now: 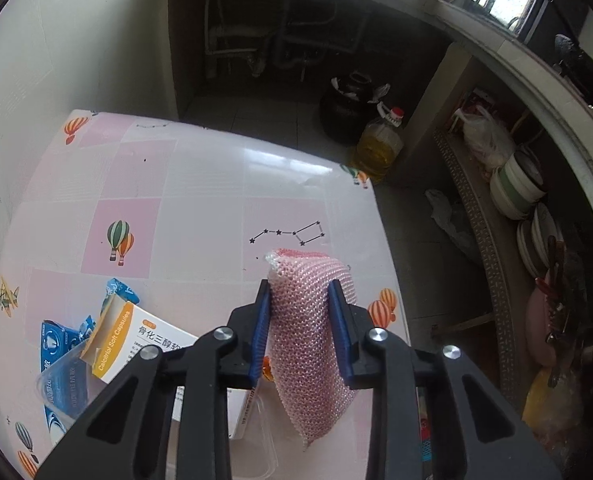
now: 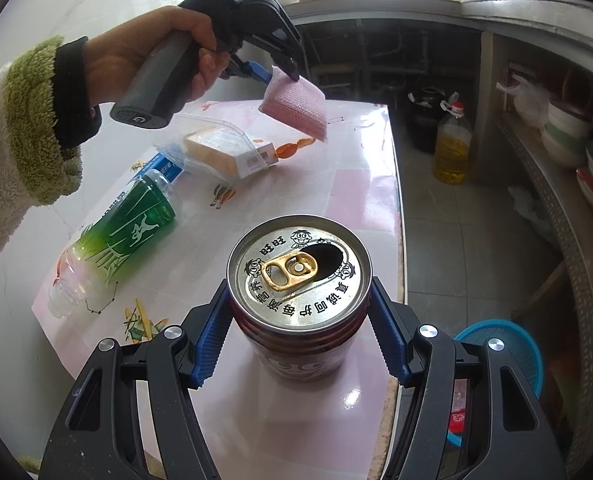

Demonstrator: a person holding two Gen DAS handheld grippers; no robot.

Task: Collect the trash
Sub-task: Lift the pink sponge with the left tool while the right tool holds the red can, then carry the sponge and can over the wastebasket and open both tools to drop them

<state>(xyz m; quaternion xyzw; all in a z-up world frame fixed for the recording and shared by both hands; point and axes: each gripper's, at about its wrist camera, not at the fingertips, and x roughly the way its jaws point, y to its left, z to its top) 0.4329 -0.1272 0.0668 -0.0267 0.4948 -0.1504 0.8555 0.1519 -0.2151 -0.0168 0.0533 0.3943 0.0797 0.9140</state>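
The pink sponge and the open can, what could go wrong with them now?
1. The pink sponge is squashed in the left gripper and hangs above the table; it is soft and may slip out.
2. The can is open on top and stands near the table edge between the right gripper pads; a tilt might spill leftovers.
3. The blue basket sits low beside the table, so a drop could miss.

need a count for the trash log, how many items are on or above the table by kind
Drink can: 1, upright between the right gripper jaws
Plastic bottle: 1, lying on its side
Medicine box: 1
Clear plastic tray: 1
Blue wrappers: 2, perhaps more
Pink scrub sponge: 1, held off the table in the left gripper
Total: 7
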